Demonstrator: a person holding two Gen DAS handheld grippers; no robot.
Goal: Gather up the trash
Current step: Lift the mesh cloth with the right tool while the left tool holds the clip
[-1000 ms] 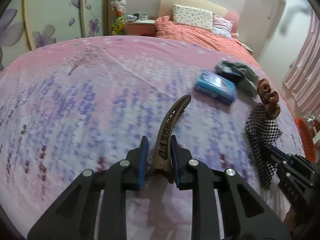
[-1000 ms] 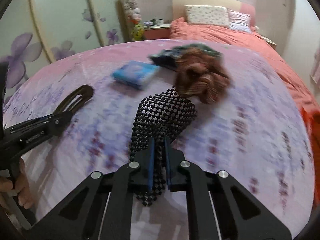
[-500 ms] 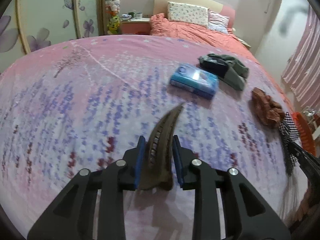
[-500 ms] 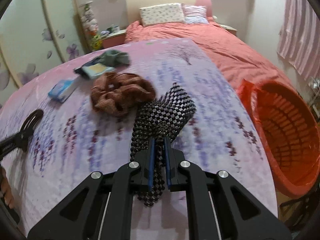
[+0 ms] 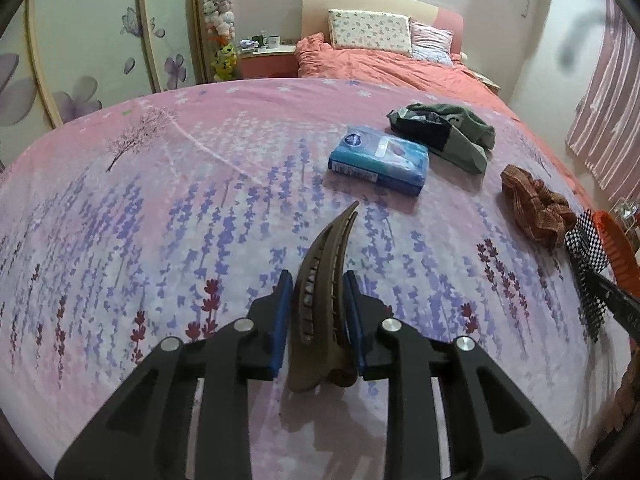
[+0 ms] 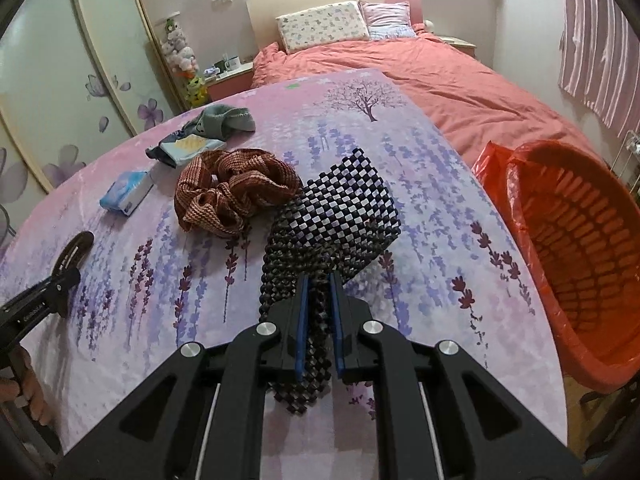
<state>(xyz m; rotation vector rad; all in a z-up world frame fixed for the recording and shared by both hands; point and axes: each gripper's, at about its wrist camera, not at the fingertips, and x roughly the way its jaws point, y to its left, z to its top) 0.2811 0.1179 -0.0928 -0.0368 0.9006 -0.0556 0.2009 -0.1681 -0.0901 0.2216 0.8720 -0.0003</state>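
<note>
My left gripper (image 5: pixel 316 312) is shut on a brown hair clip (image 5: pixel 324 280) and holds it just above the pink flowered cloth. The clip also shows at the left of the right wrist view (image 6: pixel 74 254). My right gripper (image 6: pixel 319 312) is shut on a black-and-white checkered mesh cloth (image 6: pixel 336 220), lifted over the table's right part. The mesh also shows at the right edge of the left wrist view (image 5: pixel 586 264). An orange basket lined with an orange bag (image 6: pixel 576 248) stands beside the table's right edge.
On the cloth lie a brown scrunchie (image 6: pixel 236 188), a blue tissue pack (image 5: pixel 378 160) and a green-grey pile of cloth with a packet (image 5: pixel 444 132). A bed with a salmon cover (image 6: pixel 440 76) stands behind the table. A wardrobe with flower doors (image 5: pixel 80 60) is at the left.
My right gripper has swung the mesh cloth rightward, away from the scrunchie and toward the orange basket. My left gripper has drawn back and lowered with the hair clip, which has rolled in the jaws.
</note>
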